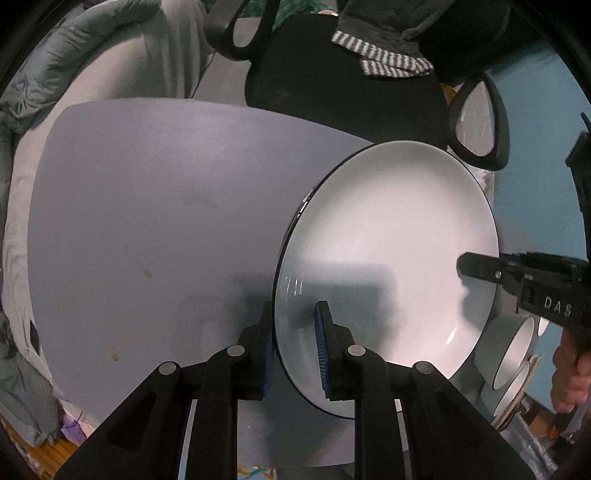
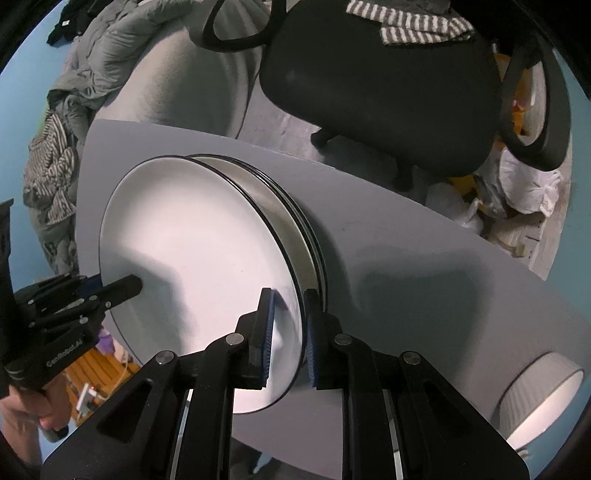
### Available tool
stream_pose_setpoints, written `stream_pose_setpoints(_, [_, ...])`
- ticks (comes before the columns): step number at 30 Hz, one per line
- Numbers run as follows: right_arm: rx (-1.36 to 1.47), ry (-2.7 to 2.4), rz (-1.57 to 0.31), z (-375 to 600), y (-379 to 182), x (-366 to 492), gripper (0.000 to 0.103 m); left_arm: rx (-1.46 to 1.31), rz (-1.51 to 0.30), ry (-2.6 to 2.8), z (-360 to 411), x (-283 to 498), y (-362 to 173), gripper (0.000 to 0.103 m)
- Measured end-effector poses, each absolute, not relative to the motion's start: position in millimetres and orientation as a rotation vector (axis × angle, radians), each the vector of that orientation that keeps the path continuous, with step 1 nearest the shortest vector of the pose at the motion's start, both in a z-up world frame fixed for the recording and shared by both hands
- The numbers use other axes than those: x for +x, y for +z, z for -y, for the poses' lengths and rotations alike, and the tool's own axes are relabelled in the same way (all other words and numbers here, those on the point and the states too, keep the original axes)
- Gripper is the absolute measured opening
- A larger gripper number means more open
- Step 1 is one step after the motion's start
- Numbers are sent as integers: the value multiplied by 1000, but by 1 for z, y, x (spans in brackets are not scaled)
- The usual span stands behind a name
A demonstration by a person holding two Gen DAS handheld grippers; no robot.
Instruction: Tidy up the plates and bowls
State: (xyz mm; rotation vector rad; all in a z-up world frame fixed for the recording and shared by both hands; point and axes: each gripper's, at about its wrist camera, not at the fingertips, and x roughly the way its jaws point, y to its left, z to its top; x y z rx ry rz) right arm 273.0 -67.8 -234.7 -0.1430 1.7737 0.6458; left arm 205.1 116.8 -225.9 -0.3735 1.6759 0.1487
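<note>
A large white plate with a black rim (image 1: 388, 236) is held between both grippers over the grey table (image 1: 147, 221). My left gripper (image 1: 293, 325) straddles its left rim, pads on either side. My right gripper (image 2: 288, 317) straddles the opposite rim of the same plate (image 2: 199, 251). Each gripper shows in the other's view: the right (image 1: 476, 267), the left (image 2: 125, 286). Under the plate, in the right wrist view, lies a stack of similar plates (image 2: 295, 210). A white bowl with a grey outside (image 2: 543, 398) stands at the table's near right; bowls also show in the left wrist view (image 1: 513, 354).
A black office chair (image 2: 376, 77) with a striped cloth (image 2: 424, 26) stands beyond the table. A bed with grey bedding (image 1: 74, 74) lies to the left. Bags and clutter (image 2: 524, 192) sit on the floor at the right.
</note>
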Motion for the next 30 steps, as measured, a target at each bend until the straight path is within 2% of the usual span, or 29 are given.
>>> stream_pose_setpoints(13, [-144,674,-1815,69,-239,281,15,-345,-1700,165,-111,216,-232,22])
stream_pose_setpoints(16, [-129,667,-1837,69,-239,281,18,-314,-1710,153,-108,217,-232,23])
stream_pose_setpoints(18, [-132,669,-1856,68,-240,280,22,-278,-1720,141,-103,217,-232,23])
stream_pose_setpoints(20, [-131,683,-1881,64,-240,278,36,-244,-1722,139,-98,217,-232,25])
stream_pose_setpoints(23, [-167,675,-1885,60,-237,275,40,-234,-1722,143,-97,218,-230,26])
stream_pose_setpoints(26, [-169,655,-1890,60,-235,275,42,-226,-1720,140,-97,216,-229,30])
stream_pose_setpoints(29, [-169,643,-1893,60,-234,274,42,-191,-1714,143,-91,215,-224,46])
stream_pose_setpoints(30, [-170,640,-1893,61,-233,274,43,-183,-1710,143,-89,215,-224,48])
